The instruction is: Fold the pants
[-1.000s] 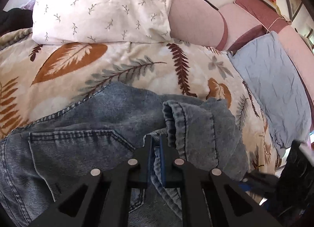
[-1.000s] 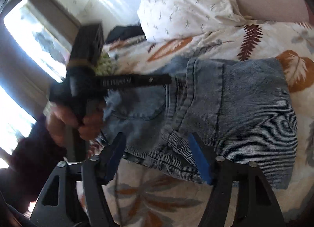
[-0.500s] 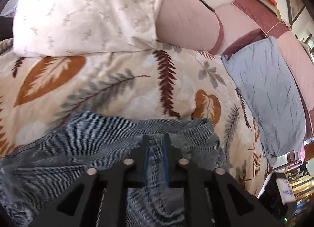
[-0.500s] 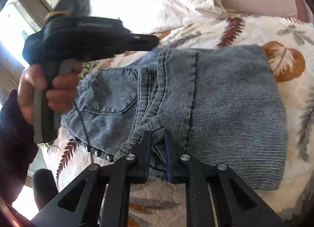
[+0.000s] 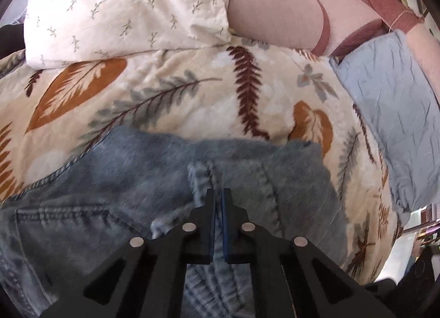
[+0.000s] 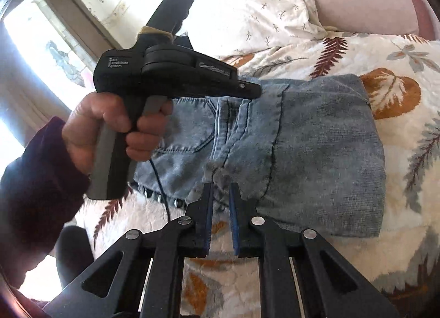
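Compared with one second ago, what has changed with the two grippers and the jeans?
The right gripper was open wide beside the jeans; it then closed on their near folded edge, and its jaws now stand slightly apart at that edge, perhaps releasing. The left gripper stayed shut on the denim fold. The jeans remain folded on the leaf-print blanket.

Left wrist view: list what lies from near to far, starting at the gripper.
left gripper → jeans → leaf-print blanket → white pillow
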